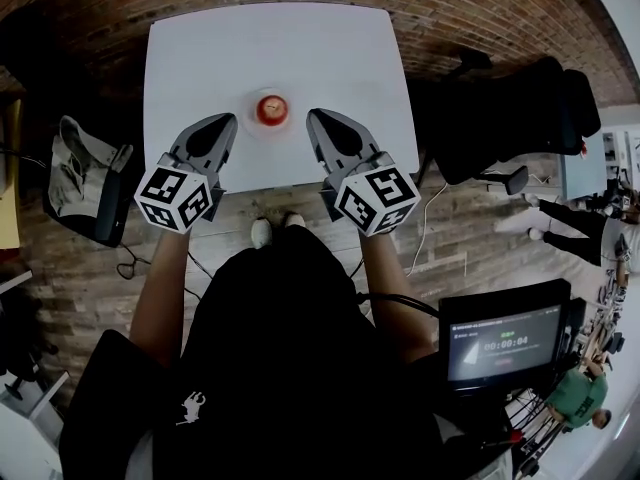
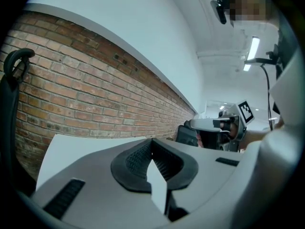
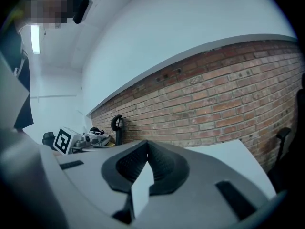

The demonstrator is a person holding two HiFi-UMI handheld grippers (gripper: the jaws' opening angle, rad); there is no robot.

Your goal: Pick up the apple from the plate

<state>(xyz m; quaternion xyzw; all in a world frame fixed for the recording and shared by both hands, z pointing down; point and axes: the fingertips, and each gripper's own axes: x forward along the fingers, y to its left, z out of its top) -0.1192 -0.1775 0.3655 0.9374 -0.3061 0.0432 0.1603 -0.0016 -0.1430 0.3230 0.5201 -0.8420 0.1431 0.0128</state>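
Observation:
A red apple [image 1: 271,109] sits on a small white plate [image 1: 254,118] near the middle of the white table [image 1: 200,58]. My left gripper [image 1: 229,121] hovers just left of the plate, over the table's front part, shut and empty. My right gripper [image 1: 312,117] mirrors it just right of the plate, also shut and empty. In the left gripper view the jaws [image 2: 152,145] meet tip to tip, with nothing between them. The right gripper view shows its jaws [image 3: 147,147] closed the same way. Neither gripper view shows the apple.
A black office chair [image 1: 510,118] stands right of the table, and a dark seat with a grey bag [image 1: 85,178] left of it. A monitor [image 1: 505,343] is at the lower right. A brick wall [image 2: 95,99] rises behind the table.

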